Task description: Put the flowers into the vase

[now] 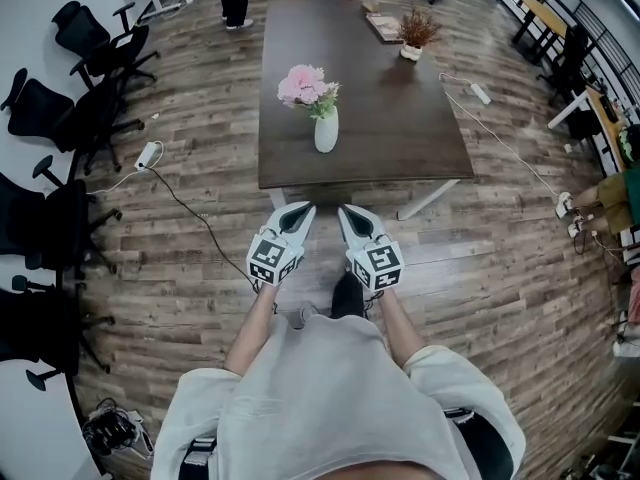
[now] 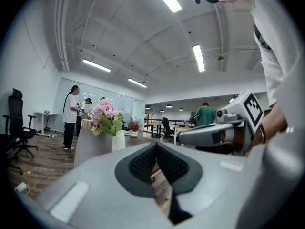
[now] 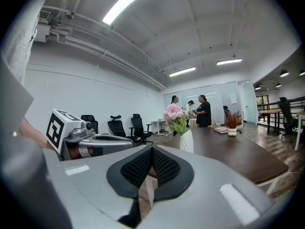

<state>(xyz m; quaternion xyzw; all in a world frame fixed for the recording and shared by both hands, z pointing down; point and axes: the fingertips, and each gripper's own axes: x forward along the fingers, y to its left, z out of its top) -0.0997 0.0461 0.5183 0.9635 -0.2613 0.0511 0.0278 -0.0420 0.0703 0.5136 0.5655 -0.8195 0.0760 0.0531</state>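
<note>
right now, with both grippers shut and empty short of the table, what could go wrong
1. The pink flowers already stand in the slim white ceramic vase, toward the near edge of the dark wooden table. A nudge from the shut left gripper or right gripper could tip it.
2. A black cable snakes across the wood floor just ahead on the left; stepping forward could snag it.

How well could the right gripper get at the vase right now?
Likely not yet: the right gripper hangs short of the table edge, with the vase set farther in. Nothing stands between them, though.
</note>
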